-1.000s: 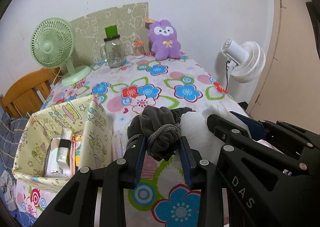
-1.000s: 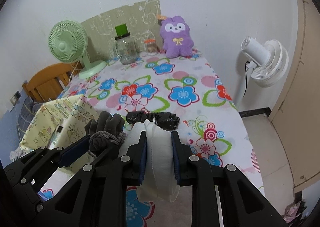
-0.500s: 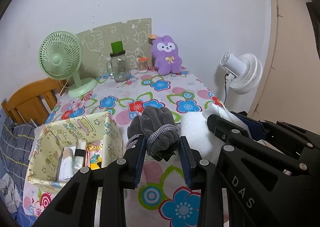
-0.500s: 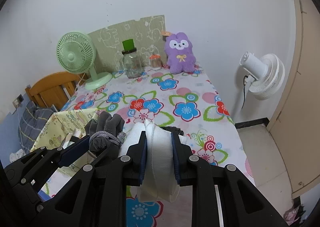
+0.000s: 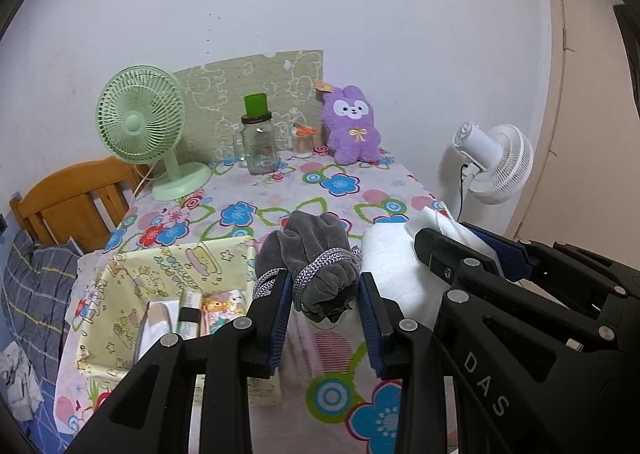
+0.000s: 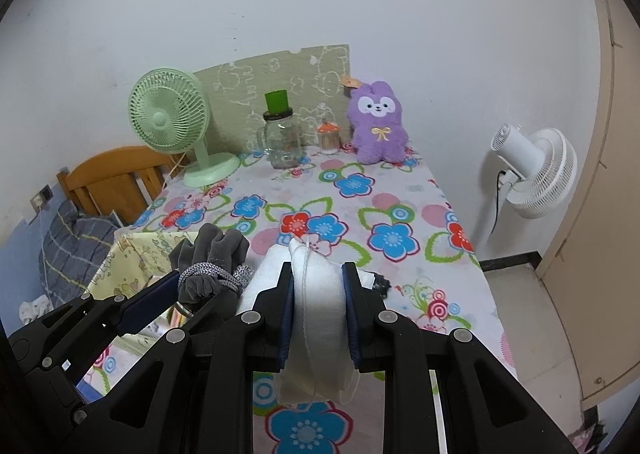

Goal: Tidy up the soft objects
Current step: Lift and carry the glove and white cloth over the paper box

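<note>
- Between the left gripper's (image 5: 324,318) jaws: a grey velvety bundle (image 5: 316,254) tied round with grey-white braided cord (image 5: 320,268). Jaws partly closed, blue pads pressing on both sides of it; bundle held off the counter.
- Right gripper (image 6: 318,318): jaws closed on a folded white cloth (image 6: 318,286), pads pressing both faces. A white thread runs down its front; its lower edge hangs below the jaws.
- Both grippers side by side, the two held items nearly touching, above the near part of the counter (image 6: 352,213), which has a flowered cover.
- Left of the bundle, at the counter's edge: yellow patterned fabric box (image 5: 132,286), open-topped, with small packets inside.
- Far end of counter: green desk fan (image 5: 140,125), glass jar with green cup on its lid (image 5: 260,145), small jar with orange top (image 5: 302,141), purple plush rabbit (image 5: 354,125), patterned board against the wall.
- Off the counter: white fan (image 6: 532,169) at right, wooden chair (image 6: 116,177) at left.
</note>
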